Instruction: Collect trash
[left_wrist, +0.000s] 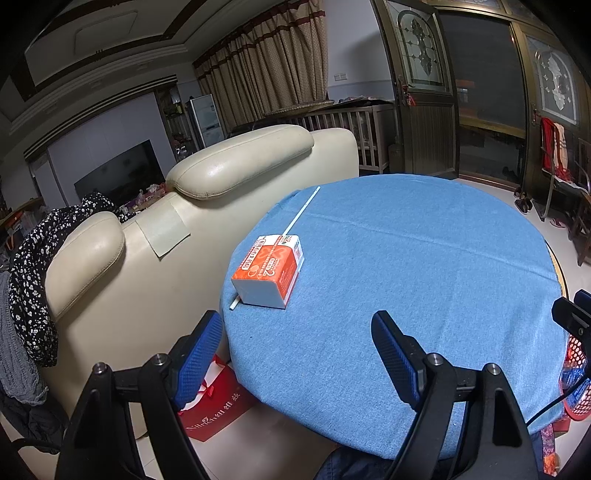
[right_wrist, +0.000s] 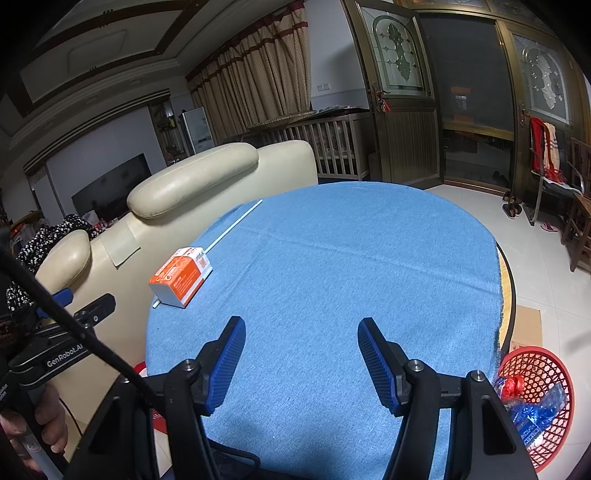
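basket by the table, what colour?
Red mesh basket, clearest in the right wrist view.

Both grippers, left gripper (left_wrist: 299, 354) and right gripper (right_wrist: 301, 363), have black frames, silver screws and blue textured pads (right_wrist: 376, 363); a black cable (right_wrist: 62, 317) crosses one, marked what looks like "GenRobot.AI"

Both your wrist cams sit low at the near edge, angled down across the blue table (left_wrist: 406, 258) (right_wrist: 351, 258). Shared: orange box (left_wrist: 267, 271) (right_wrist: 181, 277), sofa (left_wrist: 207, 184) (right_wrist: 184, 177) — left cam sits nearer the box.

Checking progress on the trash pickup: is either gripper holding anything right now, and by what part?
Nothing is held. Both the left gripper and right gripper are open over the table, short of the carton.
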